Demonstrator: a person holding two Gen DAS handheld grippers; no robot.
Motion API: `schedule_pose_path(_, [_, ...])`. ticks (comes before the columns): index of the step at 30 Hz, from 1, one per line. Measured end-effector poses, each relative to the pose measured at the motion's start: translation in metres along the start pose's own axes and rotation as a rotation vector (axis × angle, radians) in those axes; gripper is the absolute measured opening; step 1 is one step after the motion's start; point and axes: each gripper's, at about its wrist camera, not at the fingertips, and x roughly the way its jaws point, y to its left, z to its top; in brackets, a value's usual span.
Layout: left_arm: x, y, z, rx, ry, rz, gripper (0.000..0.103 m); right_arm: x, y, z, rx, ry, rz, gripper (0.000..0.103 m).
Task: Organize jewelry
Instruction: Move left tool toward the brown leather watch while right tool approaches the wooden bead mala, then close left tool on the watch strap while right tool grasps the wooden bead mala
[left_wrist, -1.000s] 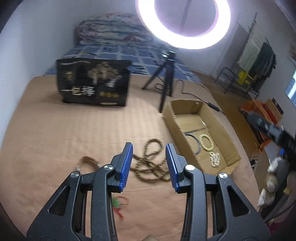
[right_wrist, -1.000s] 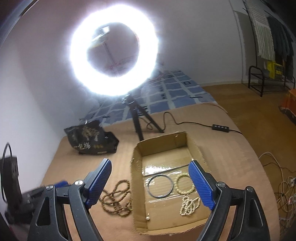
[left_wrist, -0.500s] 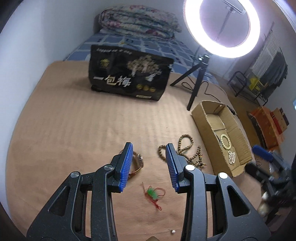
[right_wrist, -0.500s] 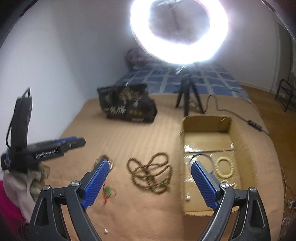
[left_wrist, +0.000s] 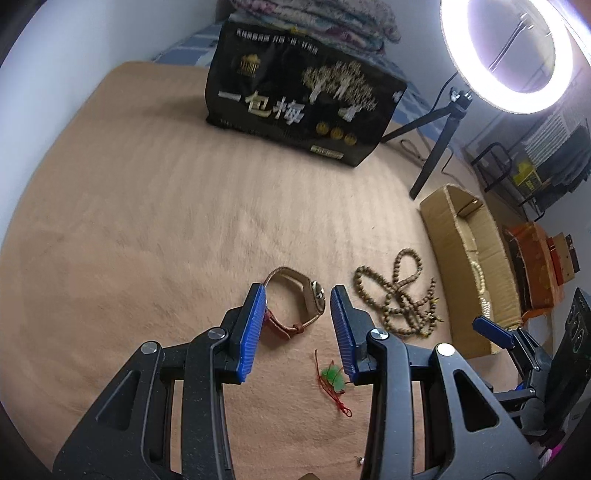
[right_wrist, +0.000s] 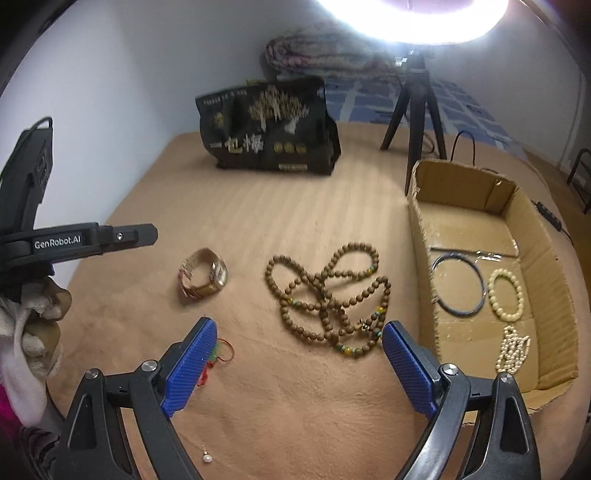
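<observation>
Both claws have dipped toward the tan bed (right_wrist: 332, 424), and the right claw (right_wrist: 295, 365) has just been spreading, nothing between its blue pads. From the left: the left claw (left_wrist: 297, 328) is partly spread and empty, hovering near the wristwatch (left_wrist: 299, 302). A green charm on red cord (left_wrist: 334, 376) lies beside it. The wooden bead necklace (right_wrist: 328, 295) sits mid-bed. Far right, the cardboard box (right_wrist: 546, 258) holds a dark bangle (right_wrist: 458, 284), cream bead bracelet (right_wrist: 506, 295) and pearl strand (right_wrist: 513, 349).
</observation>
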Motion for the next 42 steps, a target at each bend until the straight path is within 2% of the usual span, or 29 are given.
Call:
schedule_pose_path(5, [0.016,0.002,-0.005,0.007,0.033,0.012,0.037,0.020,0.004,0.002,-0.016,0.034,-0.013,0.093])
schedule_pose_path(11, [0.027,0.011,-0.003,-0.032,0.059,0.002,0.037,0.042,0.007,0.007,-0.041,0.071,-0.025,0.093])
schedule_pose_path(14, [0.032,0.014,-0.002,-0.051,0.070,-0.009,0.037,0.051,0.012,0.009,-0.081,0.080,-0.068,0.093])
schedule_pose_path(24, [0.044,0.016,0.001,-0.044,0.084,0.003,0.037,0.066,0.028,0.015,-0.168,0.095,-0.109,0.093])
schedule_pose_path(28, [0.047,0.018,0.001,-0.047,0.089,0.009,0.037,0.074,0.035,0.019,-0.200,0.108,-0.170,0.092])
schedule_pose_path(31, [0.048,0.019,0.001,-0.044,0.090,0.013,0.037,0.082,0.039,0.023,-0.217,0.123,-0.213,0.090])
schedule_pose_path(33, [0.049,0.019,0.001,-0.043,0.092,0.016,0.037,0.090,0.037,0.025,-0.216,0.147,-0.223,0.084])
schedule_pose_path(37, [0.053,0.019,0.000,-0.039,0.099,0.020,0.037,0.101,0.032,0.029,-0.187,0.190,-0.214,0.082])
schedule_pose_path(42, [0.061,0.016,-0.001,-0.021,0.115,0.032,0.037,0.106,0.023,0.030,-0.126,0.191,-0.158,0.080])
